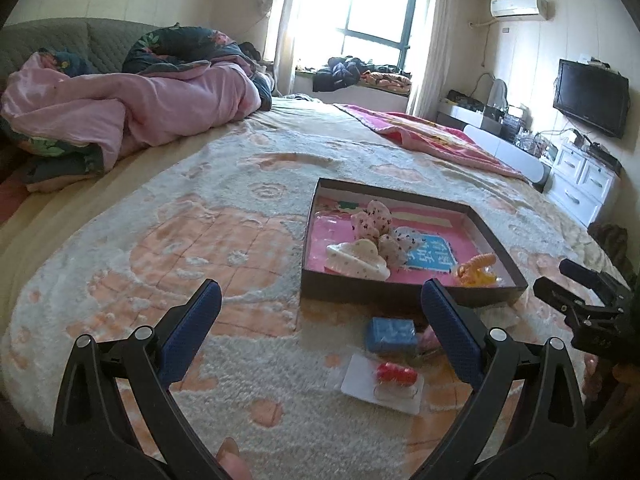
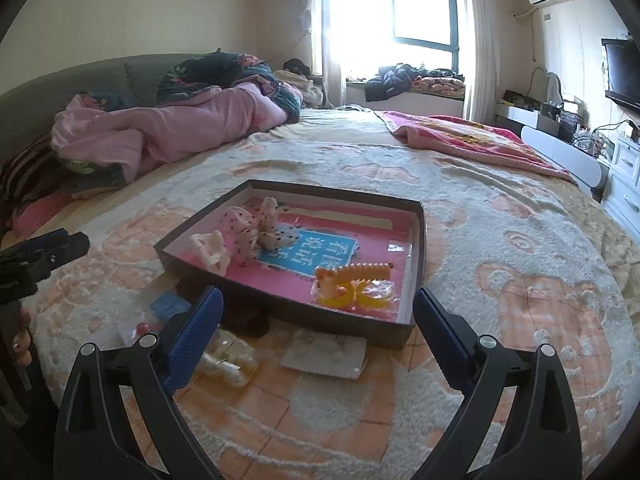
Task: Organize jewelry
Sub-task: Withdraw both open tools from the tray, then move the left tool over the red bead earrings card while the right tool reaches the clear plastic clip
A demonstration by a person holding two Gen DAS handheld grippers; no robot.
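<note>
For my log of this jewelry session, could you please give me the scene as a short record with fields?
surface: patterned bed blanket
container: shallow dark box, open, pink lining
in box: spotted fabric bows; cream hair clip; orange-yellow hair clips
outside box, near side: blue packet; red piece on a white card
left claw: open, empty
right claw: open, empty

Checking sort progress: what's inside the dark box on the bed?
Inside the dark box: a cream claw clip, spotted fabric bows, and an orange and yellow hair piece, all lying on a pink printed liner. The liner hides the box floor beneath it.
</note>
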